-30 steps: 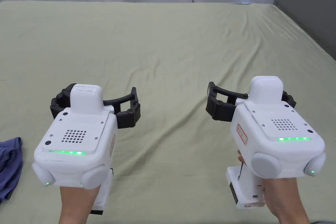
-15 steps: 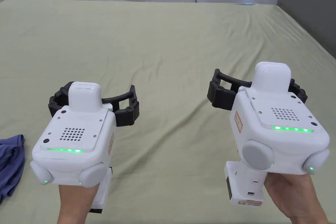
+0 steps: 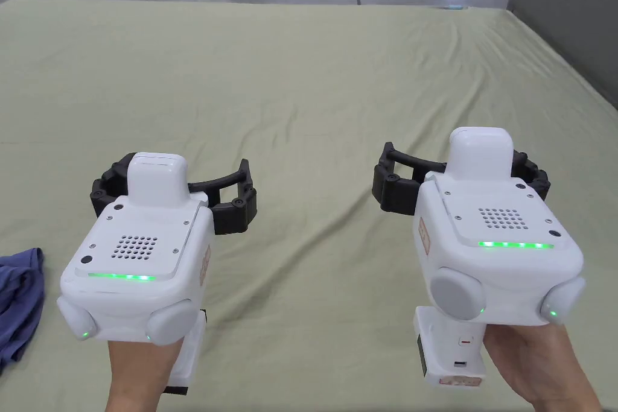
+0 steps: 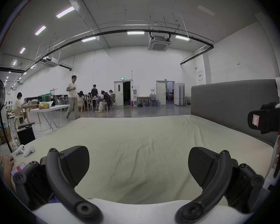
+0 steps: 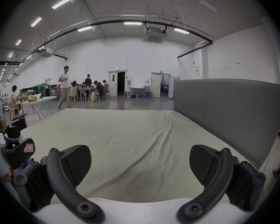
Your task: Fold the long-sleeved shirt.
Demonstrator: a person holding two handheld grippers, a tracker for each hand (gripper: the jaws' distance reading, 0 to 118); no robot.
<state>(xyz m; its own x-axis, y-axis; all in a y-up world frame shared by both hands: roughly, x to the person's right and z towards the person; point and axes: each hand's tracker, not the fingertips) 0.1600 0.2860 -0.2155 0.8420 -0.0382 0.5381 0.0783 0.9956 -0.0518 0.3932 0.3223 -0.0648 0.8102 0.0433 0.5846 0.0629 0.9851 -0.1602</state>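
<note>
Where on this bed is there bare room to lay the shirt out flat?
The green sheet is bare from the left gripper and right gripper out to the far edge, and rightwards to the grey headboard. Between the two grippers is also free. The one crowded spot is the near left edge, where the bunched blue shirt lies.

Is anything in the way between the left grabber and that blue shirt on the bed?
Nothing visible blocks it. The left gripper is open above the bare green sheet, and the blue shirt lies crumpled to its left at the picture's edge.
</note>
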